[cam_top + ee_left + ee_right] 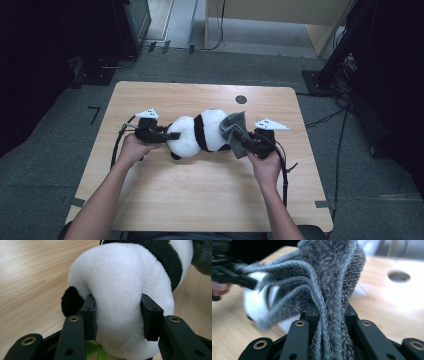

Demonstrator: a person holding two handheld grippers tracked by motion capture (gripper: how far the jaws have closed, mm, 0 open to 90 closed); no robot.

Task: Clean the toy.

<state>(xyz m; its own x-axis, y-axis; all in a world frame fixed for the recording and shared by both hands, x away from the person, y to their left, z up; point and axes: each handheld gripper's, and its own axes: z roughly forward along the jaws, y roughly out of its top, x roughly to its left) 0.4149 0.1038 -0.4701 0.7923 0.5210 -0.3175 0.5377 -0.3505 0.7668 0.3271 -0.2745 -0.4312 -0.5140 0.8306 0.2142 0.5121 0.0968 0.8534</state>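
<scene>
A black-and-white plush panda (pixel 197 132) lies on its side across the middle of the wooden table (pixel 200 185). My left gripper (pixel 169 136) is shut on the panda's white rounded end (pixel 117 302), both pads pressed into the plush. A green bit (pixel 96 351) shows under the toy. My right gripper (pixel 241 142) is shut on a bunched grey cloth (pixel 235 127), which rests against the panda's other end. In the right gripper view the cloth's folds (pixel 329 290) rise from between the jaws, with white plush (pixel 255 302) behind them.
A round grey hole (pixel 241 99) sits in the table near its far edge. Cables trail from both grippers over the table. Dark equipment and stands flank the table on the floor. Bare wood lies in front of the toy.
</scene>
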